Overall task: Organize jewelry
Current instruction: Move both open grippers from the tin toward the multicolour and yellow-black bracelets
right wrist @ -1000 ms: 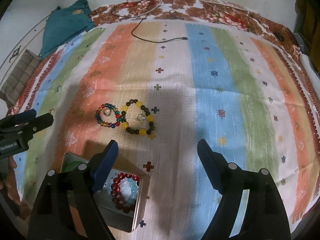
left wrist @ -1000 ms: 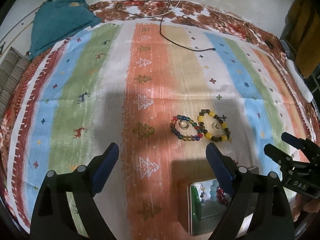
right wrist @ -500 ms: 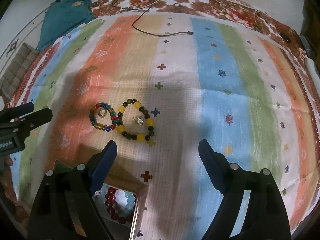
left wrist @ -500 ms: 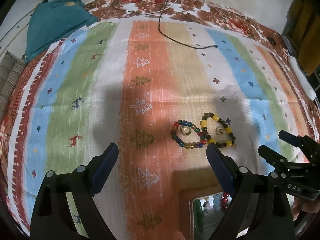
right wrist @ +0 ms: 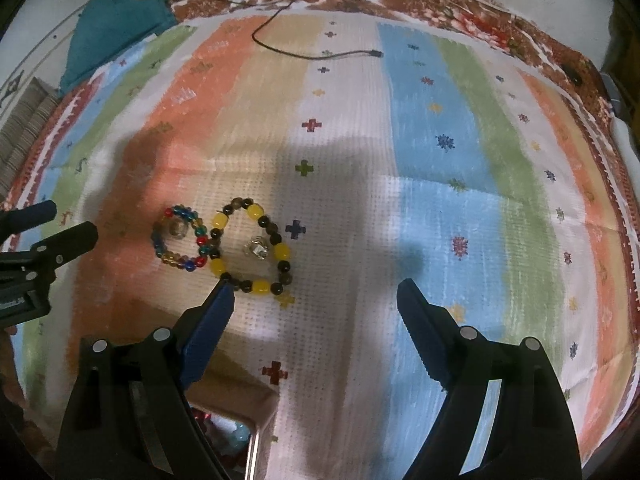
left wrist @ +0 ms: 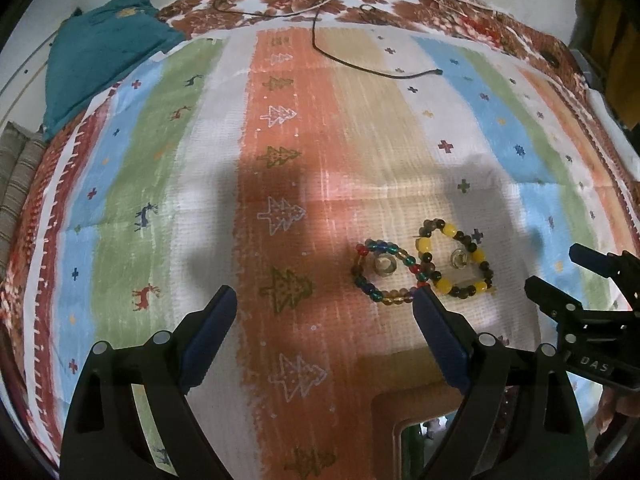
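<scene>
Two bead bracelets lie side by side on the striped cloth (left wrist: 304, 184): a multicoloured one (left wrist: 362, 276) (right wrist: 160, 246) with a ring (left wrist: 385, 265) inside it, and a yellow-and-dark one (left wrist: 444, 284) (right wrist: 256, 250) around a second ring (left wrist: 460, 258) (right wrist: 256, 249). My left gripper (left wrist: 325, 300) hangs open above the cloth, its right fingertip just below the multicoloured bracelet. My right gripper (right wrist: 314, 290) is open too, its left fingertip at the yellow bracelet's near edge. A metal box (left wrist: 404, 432) (right wrist: 252, 446) holding beads shows at the bottom edge, mostly hidden by the fingers.
A black cable (left wrist: 360, 66) trails across the far part of the cloth. A teal cushion (left wrist: 100, 64) lies at the far left, with a striped pillow (left wrist: 16, 176) beside it. The floral blanket border (left wrist: 440, 8) rings the cloth.
Both grippers have moved forward and lower toward the bracelets, which now sit closer to the fingertips. The metal box has slid almost out of both views. Both jaws stayed wide.
</scene>
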A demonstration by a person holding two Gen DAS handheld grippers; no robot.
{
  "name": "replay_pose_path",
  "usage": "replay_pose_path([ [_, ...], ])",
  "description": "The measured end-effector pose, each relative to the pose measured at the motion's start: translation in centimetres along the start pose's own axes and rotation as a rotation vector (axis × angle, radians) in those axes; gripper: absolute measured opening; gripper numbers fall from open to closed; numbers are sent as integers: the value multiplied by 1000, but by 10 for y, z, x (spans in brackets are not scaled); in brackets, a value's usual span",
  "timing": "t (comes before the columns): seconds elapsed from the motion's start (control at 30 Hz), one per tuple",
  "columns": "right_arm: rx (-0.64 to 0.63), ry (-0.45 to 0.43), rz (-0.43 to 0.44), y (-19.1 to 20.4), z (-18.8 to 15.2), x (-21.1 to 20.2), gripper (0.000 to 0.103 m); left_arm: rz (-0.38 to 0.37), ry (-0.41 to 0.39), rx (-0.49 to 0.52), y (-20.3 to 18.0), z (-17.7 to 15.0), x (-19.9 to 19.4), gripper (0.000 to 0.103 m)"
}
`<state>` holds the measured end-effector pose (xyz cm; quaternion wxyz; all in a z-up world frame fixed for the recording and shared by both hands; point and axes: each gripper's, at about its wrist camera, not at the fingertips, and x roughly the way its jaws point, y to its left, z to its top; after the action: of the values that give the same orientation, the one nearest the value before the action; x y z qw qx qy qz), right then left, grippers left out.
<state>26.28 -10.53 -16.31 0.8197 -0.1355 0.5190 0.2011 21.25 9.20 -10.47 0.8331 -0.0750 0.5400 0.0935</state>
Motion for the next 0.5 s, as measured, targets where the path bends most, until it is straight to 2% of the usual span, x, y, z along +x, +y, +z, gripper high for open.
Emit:
replay_pose_path([
  [0.2, 6, 53, 16, -1, 3, 19, 84, 21, 16, 24, -3, 2, 12, 88],
  [0.5, 2, 66, 6, 0, 10, 35, 84, 19, 52, 36, -1, 5, 36, 87],
])
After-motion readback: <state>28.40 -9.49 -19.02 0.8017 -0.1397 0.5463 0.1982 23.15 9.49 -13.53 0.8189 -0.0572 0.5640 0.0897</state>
